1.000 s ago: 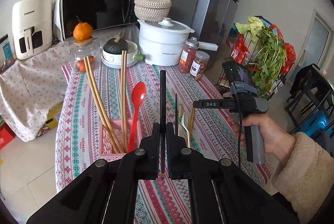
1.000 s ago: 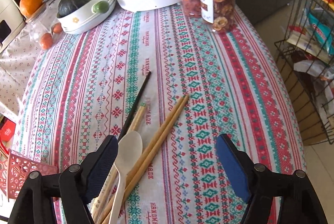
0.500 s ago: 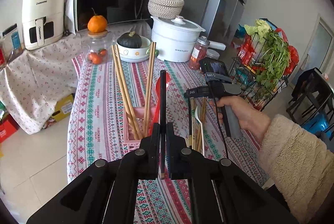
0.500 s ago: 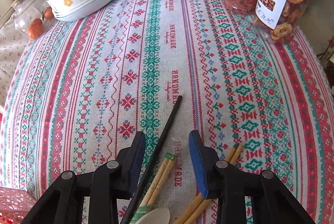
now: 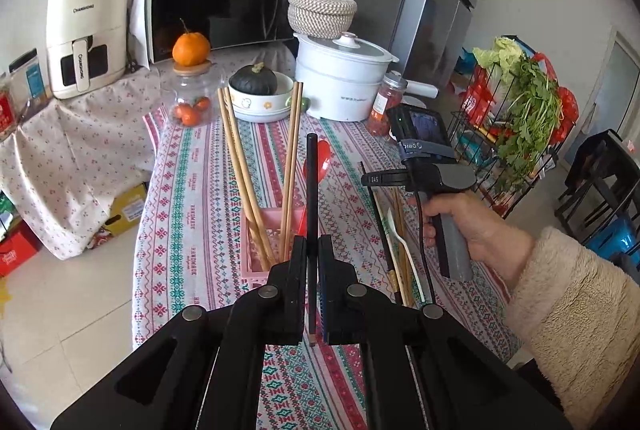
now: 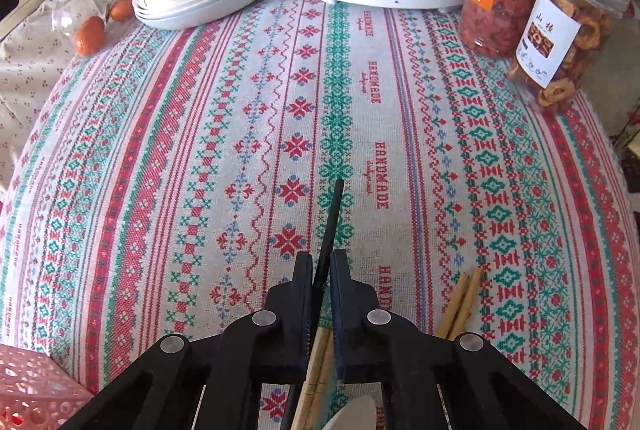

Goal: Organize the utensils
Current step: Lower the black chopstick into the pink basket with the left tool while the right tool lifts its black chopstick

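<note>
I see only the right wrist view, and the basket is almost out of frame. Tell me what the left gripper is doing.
Observer: The left gripper is shut on a black chopstick, which points away from the camera over the pink basket.
Operator: Report what that basket holds.
Observer: Wooden chopsticks stand in it, leaning outward, and a red spoon is with them.
Operator: Describe what lies beside my gripper.
Observer: The right gripper is on the second black chopstick. A white spoon lies on the cloth just right of it, handle toward the near edge.
</note>
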Motion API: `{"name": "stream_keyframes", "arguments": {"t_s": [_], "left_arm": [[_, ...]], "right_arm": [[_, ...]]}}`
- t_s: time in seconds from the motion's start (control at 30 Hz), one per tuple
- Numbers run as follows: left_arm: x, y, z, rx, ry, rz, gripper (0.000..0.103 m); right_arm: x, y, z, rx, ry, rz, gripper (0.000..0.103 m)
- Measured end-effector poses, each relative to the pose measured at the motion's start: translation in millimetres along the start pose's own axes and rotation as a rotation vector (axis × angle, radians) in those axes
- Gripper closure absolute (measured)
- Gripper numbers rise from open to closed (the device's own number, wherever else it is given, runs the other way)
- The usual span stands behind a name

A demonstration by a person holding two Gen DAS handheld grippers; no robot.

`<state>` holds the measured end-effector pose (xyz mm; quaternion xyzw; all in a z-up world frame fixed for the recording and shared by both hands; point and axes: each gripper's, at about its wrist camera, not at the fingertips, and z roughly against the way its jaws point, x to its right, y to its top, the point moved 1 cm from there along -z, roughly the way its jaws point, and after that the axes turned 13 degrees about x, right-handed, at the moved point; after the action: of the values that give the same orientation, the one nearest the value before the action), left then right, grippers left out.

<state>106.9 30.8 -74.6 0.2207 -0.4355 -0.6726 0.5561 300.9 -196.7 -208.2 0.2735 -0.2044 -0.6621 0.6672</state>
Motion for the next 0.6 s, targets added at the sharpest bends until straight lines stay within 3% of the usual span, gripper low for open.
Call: {"name": "stream_keyframes", "arguments": {"t_s": [0.27, 0.6], "left_arm": [[1, 6, 7, 0.036, -0.005, 0.015, 0.098], [12, 21, 29, 0.117, -0.018, 0.013, 0.098]], "right_arm": [[0, 9, 84, 0.167, 0.040, -0.043, 0.098], [-6, -3, 186, 0.351, 0.088, -0.047, 0.099]]}}
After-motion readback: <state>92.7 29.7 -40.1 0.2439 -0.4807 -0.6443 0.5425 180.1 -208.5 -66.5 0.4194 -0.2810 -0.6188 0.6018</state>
